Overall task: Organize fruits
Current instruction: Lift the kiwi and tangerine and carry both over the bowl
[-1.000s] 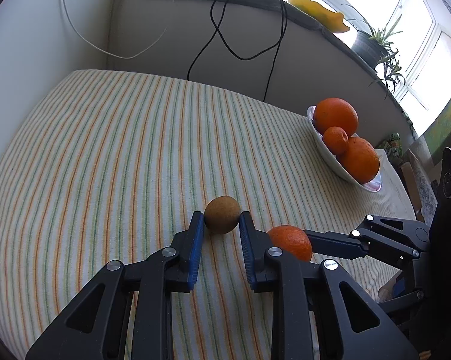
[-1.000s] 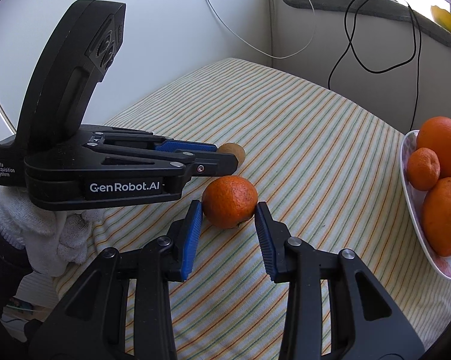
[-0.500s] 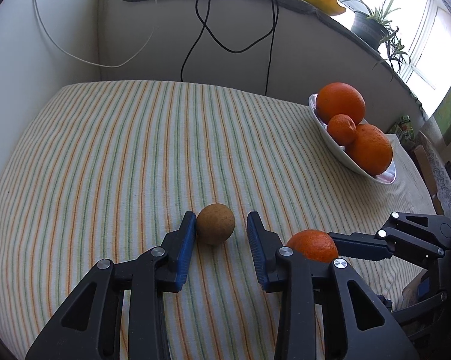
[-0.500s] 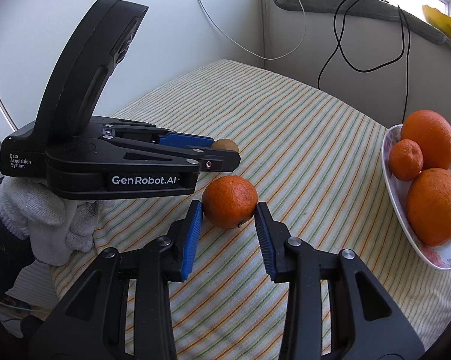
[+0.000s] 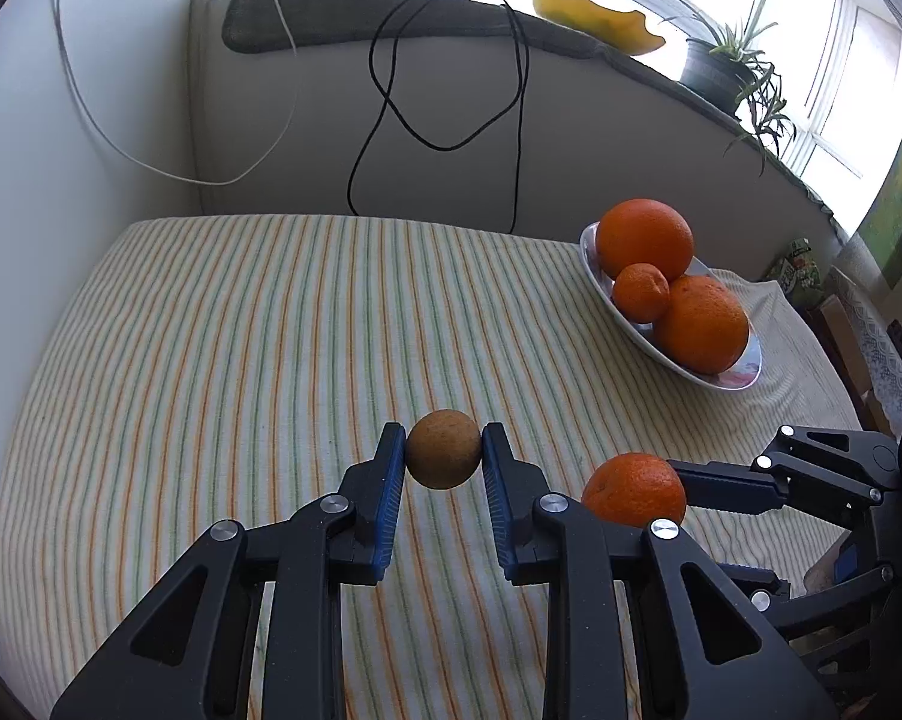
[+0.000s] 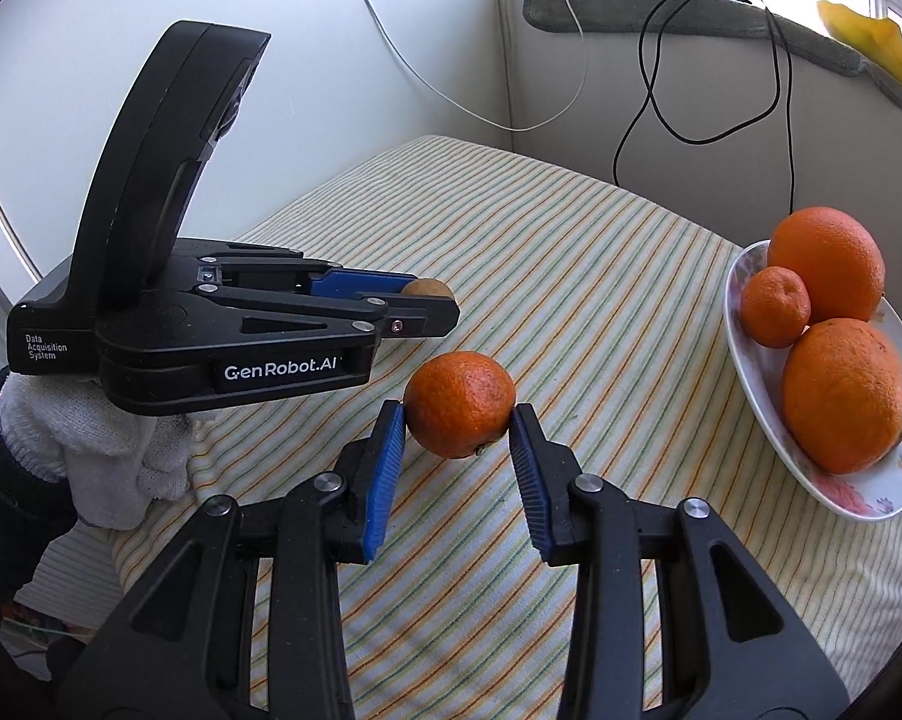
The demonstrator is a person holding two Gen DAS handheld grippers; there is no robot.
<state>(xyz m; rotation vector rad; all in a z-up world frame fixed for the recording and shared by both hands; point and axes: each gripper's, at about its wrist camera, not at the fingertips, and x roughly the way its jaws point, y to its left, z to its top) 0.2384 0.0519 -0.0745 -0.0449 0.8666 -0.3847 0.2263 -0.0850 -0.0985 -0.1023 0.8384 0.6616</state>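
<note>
**Both grippers on fruit**

While the left gripper (image 5: 444, 450) has its jaws clamped on a brown kiwi (image 5: 443, 449), the right gripper (image 6: 458, 420) has its jaws pressed on a mandarin (image 6: 460, 403). Both fruits sit near the bowl (image 6: 751, 384), on its left, seemingly lifted just off the striped cloth (image 5: 241, 330). Three oranges (image 6: 844, 396) fill the bowl.
</note>
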